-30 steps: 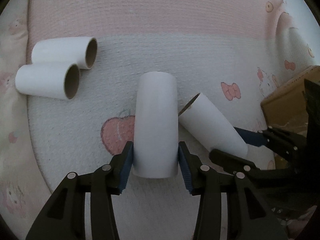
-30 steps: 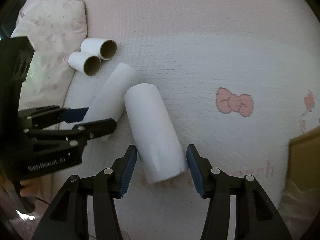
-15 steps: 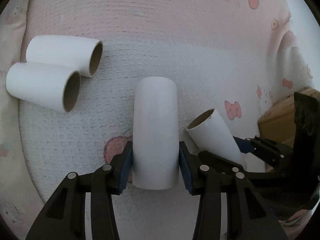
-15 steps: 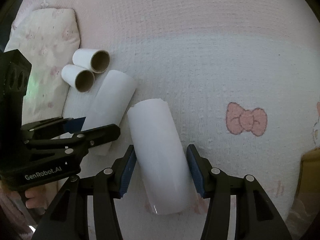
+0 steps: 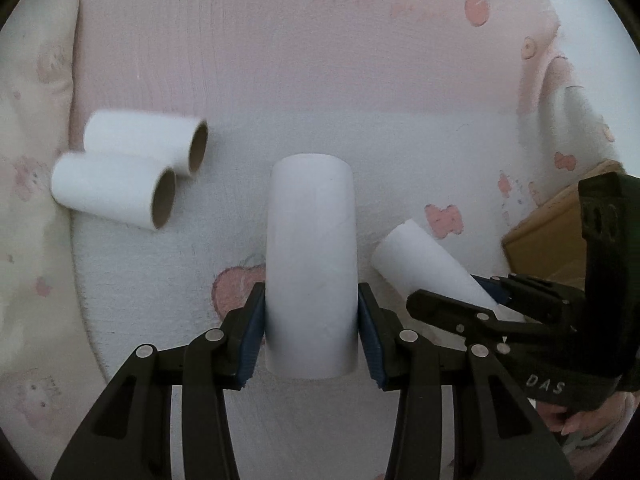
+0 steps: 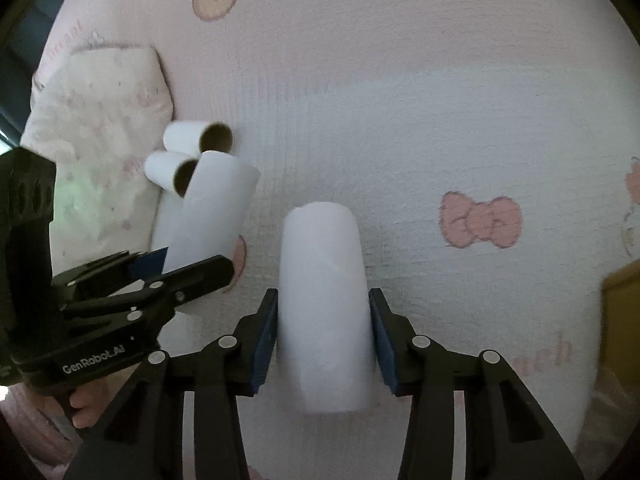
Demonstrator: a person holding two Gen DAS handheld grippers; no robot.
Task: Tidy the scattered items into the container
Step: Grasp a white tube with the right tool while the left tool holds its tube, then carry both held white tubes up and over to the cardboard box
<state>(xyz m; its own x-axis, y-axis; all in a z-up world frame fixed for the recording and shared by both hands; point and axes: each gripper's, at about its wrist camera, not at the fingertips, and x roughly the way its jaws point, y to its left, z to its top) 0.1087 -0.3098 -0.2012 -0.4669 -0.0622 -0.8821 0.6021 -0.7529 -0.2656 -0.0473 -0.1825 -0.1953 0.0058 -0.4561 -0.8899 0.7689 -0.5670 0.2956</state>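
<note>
1. The left gripper [image 5: 311, 340] was closed on a white roll [image 5: 311, 264]; both blue pads touched its sides.
2. The right gripper [image 6: 323, 344] held a second white roll [image 6: 325, 300] in the same way.
3. Two more rolls [image 5: 120, 172] lay side by side on the pink and white blanket [image 5: 320, 80], touching each other.
4. The cardboard box [image 5: 552, 232] stood at the right edge, behind the right gripper.

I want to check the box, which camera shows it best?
Left wrist: the box shows a brown top and side, partly behind the right gripper. Right wrist shows only a blurred corner.
</note>
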